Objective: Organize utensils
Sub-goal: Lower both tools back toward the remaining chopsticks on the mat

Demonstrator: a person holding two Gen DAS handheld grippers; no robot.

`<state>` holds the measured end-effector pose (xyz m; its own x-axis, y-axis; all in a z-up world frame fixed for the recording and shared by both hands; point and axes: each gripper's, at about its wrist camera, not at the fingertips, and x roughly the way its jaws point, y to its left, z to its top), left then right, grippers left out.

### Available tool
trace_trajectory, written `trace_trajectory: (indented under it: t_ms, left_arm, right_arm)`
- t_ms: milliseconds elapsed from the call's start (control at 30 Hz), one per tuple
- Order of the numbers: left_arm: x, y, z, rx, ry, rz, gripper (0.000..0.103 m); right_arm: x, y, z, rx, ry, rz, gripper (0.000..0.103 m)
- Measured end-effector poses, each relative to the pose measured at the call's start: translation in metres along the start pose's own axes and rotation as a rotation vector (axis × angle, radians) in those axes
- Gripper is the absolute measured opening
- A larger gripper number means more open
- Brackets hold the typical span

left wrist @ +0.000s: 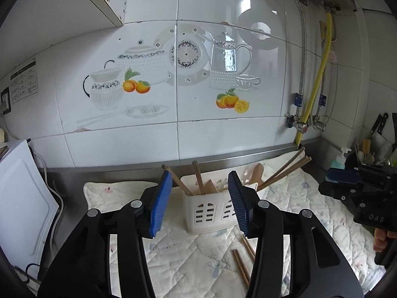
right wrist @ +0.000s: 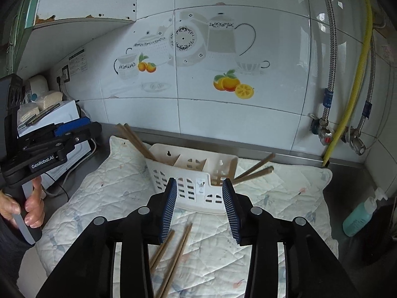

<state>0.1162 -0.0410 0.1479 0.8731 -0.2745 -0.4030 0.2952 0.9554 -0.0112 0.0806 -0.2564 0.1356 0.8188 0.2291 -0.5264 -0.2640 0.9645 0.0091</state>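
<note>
The left gripper (left wrist: pixel 201 200), black with ribbed blue rubber pads, stood with its jaws apart and empty at lower centre of its own view, tilted down toward the cream perforated plastic utensil caddy (left wrist: pixel 211 211), which showed in the gap between the pads. The right gripper (right wrist: pixel 199 207), of the same build, likewise had its jaws parted with nothing between them, angled down at the caddy from the other side. Both tools were held on pistol-style handles; the person's hand (right wrist: pixel 32 208) curled round the left one at the lower left edge of the right wrist view. The caddy, a rectangular basket with arched slots and inner partitions, sat at mid-frame on a quilted off-white padded cloth (left wrist: pixel 310 211) with a faint floral print. Its compartments held slim brown wooden chopsticks (left wrist: pixel 198 177) standing slanted, another pair (left wrist: pixel 285 170) leaning out to the right, and a pale wooden spatula (left wrist: pixel 258 173). Two more loose wooden chopsticks (right wrist: pixel 173 255) lay flat on the cloth below the caddy, just under the right gripper's pads. Behind ran a steel counter edge (left wrist: pixel 223 160) and glossy white wall tiles (left wrist: pixel 223 129) printed with teapots and oranges; a teal soap bottle (right wrist: pixel 359 213) stood at right.
</note>
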Motion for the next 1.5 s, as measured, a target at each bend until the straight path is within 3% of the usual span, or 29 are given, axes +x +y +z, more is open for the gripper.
trace_trajectory:
  t_ms: [267, 533, 800, 1133, 1500]
  left_arm:
    - [-0.018, -0.003, -0.047, -0.012, 0.056, 0.016, 0.059]
    - [-0.026, -0.002, -0.105, -0.042, 0.139, 0.014, 0.059]
    - [-0.027, -0.010, -0.155, -0.027, 0.224, 0.001, 0.059]
    - [-0.023, -0.013, -0.204, -0.074, 0.333, -0.027, 0.059]
    - [-0.017, -0.015, -0.218, -0.097, 0.370, -0.036, 0.059]
  right_arm:
    - [-0.009, 0.023, -0.068, 0.012, 0.028, -0.010, 0.042]
    - [-0.008, 0.029, -0.140, 0.087, 0.100, -0.033, 0.042]
    - [0.005, 0.042, -0.197, 0.113, 0.199, -0.055, 0.031]
    - [0.028, 0.052, -0.223, 0.158, 0.265, 0.001, 0.022]
    - [0.036, 0.056, -0.218, 0.150, 0.272, -0.003, 0.020]
